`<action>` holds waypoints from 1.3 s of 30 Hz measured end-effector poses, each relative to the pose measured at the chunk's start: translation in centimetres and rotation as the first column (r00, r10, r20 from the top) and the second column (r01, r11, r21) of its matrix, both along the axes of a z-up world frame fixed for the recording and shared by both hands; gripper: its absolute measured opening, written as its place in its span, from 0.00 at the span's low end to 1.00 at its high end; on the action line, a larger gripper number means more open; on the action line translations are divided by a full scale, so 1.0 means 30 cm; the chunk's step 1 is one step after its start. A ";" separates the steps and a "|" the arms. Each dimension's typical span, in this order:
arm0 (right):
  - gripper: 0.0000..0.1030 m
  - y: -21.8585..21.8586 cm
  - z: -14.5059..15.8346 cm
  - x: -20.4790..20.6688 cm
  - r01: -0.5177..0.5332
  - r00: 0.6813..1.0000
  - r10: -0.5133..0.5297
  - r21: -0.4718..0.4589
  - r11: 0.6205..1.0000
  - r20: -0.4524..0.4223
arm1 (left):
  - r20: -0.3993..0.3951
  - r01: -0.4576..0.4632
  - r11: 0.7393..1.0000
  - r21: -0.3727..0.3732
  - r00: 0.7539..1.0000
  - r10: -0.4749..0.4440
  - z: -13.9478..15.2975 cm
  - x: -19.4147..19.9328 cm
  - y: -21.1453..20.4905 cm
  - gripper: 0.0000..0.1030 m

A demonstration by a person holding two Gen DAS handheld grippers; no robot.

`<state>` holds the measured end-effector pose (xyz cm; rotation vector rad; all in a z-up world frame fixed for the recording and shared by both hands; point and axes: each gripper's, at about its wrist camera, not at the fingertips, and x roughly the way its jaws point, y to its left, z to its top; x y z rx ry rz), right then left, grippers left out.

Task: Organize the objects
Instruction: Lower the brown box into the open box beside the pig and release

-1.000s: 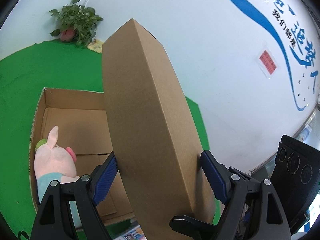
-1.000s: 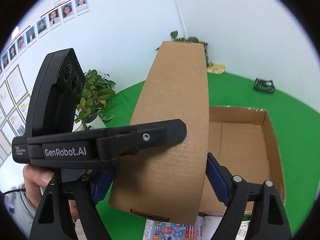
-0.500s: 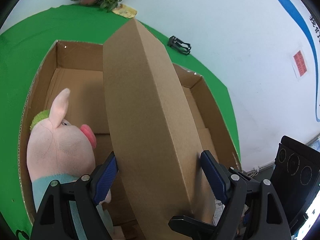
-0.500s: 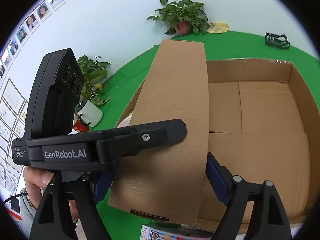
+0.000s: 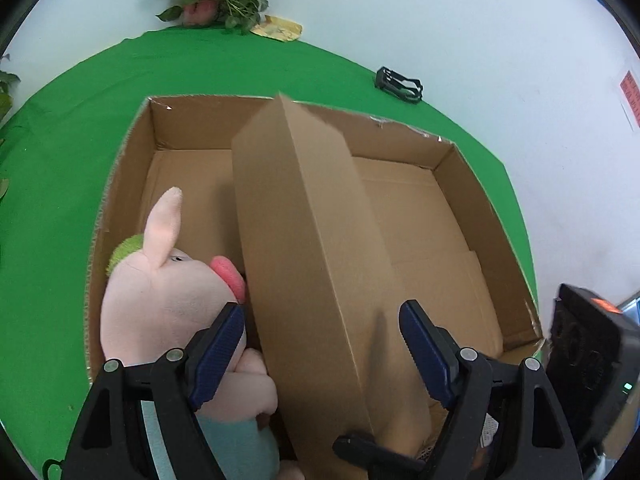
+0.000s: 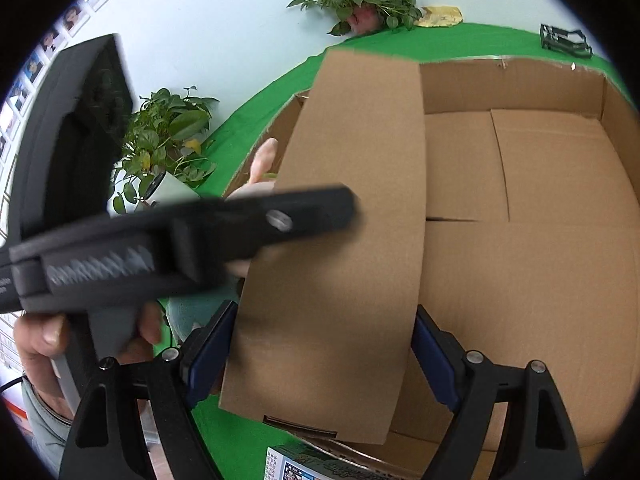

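Found the slim carton (image 5: 312, 248) clenched across its width by the left gripper (image 5: 322, 344), blue pads pressed to both long faces, and likewise pinched at its near end by the right gripper (image 6: 320, 344). Neither loosened. Tipped forward and lowered within the last second: a second before, held high against the white wall with the open box (image 5: 120, 184) small and well below; now sunk between the walls of that box, far end dipped toward the far wall. Stood on edge, not flat, just right of the plush pig (image 5: 160, 300), whose snout touched or nearly touched the carton's left face (hard to tell which). Left bare the right half of the box floor. Could not make out whether the carton's lower edge had met the floor yet. Judged the placement nearly finished: only a short descent left, then a release of both tongs, with care not to squash the pig.
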<state>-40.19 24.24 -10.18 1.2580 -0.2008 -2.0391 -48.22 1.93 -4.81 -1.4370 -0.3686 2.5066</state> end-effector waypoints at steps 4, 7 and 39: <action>0.84 -0.003 -0.019 -0.004 -0.004 0.999 0.004 -0.004 1.000 0.034 | -0.013 -0.011 1.000 -0.008 1.000 0.011 0.013 0.023 -0.005 0.77; 0.89 -0.002 -0.029 -0.018 -0.018 0.999 0.018 -0.001 1.000 0.047 | -0.023 -0.014 1.000 -0.015 1.000 0.014 0.018 0.047 -0.005 0.77; 0.61 -0.006 -0.070 -0.185 -0.134 0.982 0.131 0.014 0.991 0.135 | 0.008 0.061 0.997 -0.039 0.998 -0.061 -0.026 0.333 0.154 0.75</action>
